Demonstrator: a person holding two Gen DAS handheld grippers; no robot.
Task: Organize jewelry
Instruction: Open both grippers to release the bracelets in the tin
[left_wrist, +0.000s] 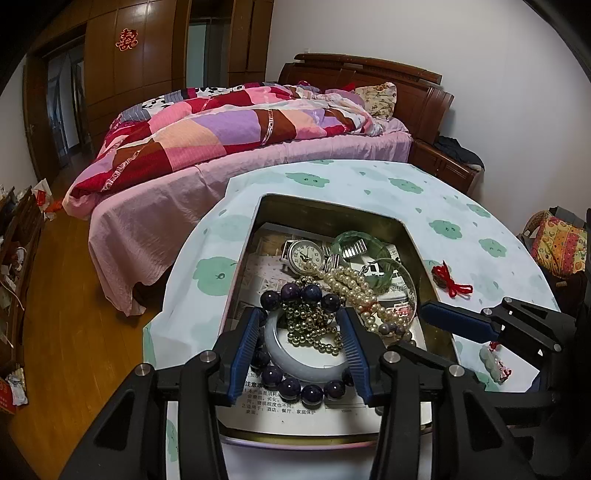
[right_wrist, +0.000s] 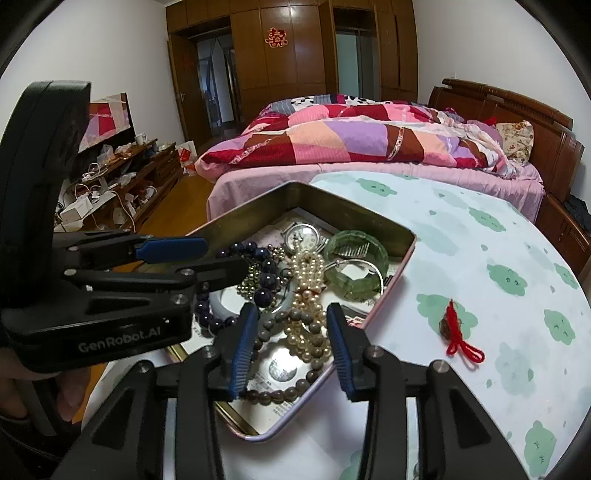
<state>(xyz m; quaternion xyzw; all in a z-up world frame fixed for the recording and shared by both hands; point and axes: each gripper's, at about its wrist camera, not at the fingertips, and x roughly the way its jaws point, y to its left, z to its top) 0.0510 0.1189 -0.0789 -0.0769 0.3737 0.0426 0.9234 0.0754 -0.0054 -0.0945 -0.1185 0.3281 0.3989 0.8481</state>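
Left wrist view, nearest first: the left gripper (left_wrist: 301, 350) has its blue fingers (left_wrist: 243, 354) spread wide and holding nothing, straddling a pale white bangle (left_wrist: 306, 363) that lies flat in the metal tin (left_wrist: 325, 206). A strand of dark purple beads (left_wrist: 295, 387) curls around the bangle's near edge and passes just outside both pads, and a heap of small gold beads (left_wrist: 314, 325) spills across the bangle's opening. Whether the pads touch anything cannot be told. To lift the bangle alone, I judge the fingers should drop lower and close on one wall of the ring, not across the purple strand, since pinching both would drag the tangle up together.

Right wrist view: the right gripper (right_wrist: 290, 347) is likewise wide and empty, poised over the tin's near corner, with a grey-brown bead bracelet (right_wrist: 291, 391) looping between its fingers and a pearl strand (right_wrist: 306, 295) running away from the fingertips. The pearls cross over that bracelet, so a slow pull is wise.

Beyond the fingertips lie a wristwatch (left_wrist: 304, 254) and two green bangles (right_wrist: 356, 254), stacked against the tin's far wall. Out to the right of the right gripper's fingers, well apart on the cloud-print tablecloth (right_wrist: 480, 229), sits a charm tied with red cord (right_wrist: 456, 328); another pale charm (left_wrist: 495, 363) rests beside the tin.
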